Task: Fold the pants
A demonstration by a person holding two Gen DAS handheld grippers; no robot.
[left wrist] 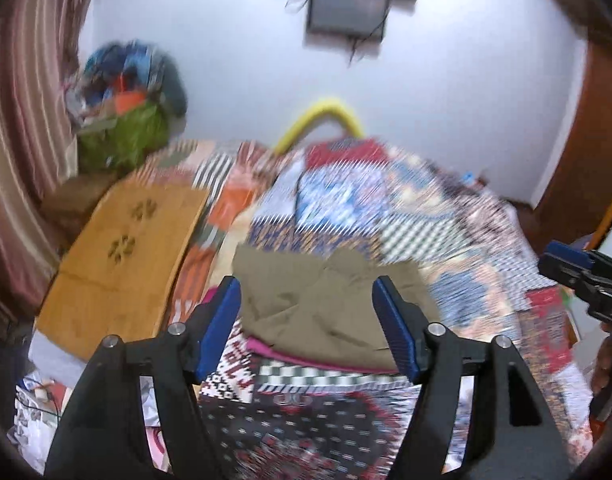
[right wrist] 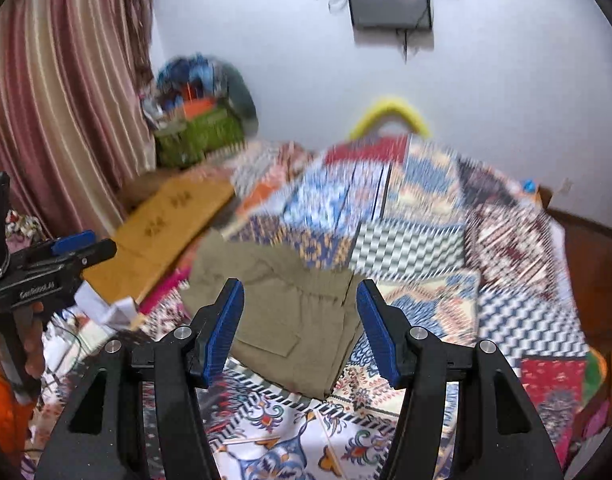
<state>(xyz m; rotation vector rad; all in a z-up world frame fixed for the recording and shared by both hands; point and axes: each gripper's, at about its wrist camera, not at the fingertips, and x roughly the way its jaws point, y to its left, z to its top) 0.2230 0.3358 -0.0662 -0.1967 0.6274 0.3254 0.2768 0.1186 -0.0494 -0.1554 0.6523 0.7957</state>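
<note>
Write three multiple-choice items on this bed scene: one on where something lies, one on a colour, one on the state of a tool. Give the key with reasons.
1. Where do the pants lie?
A. on the patchwork bedspread
B. on the wooden board
C. over the curtain

2. What colour are the pants?
A. navy
B. olive-brown
C. white

3. How is the right tool?
A. shut on the pants
B. open, holding nothing
C. shut on the board

Key: 1 A, the patchwork shows around the folded cloth; 2 B, both views show olive-brown; 3 B, its blue pads stand wide apart with the pants lying beyond them.
</note>
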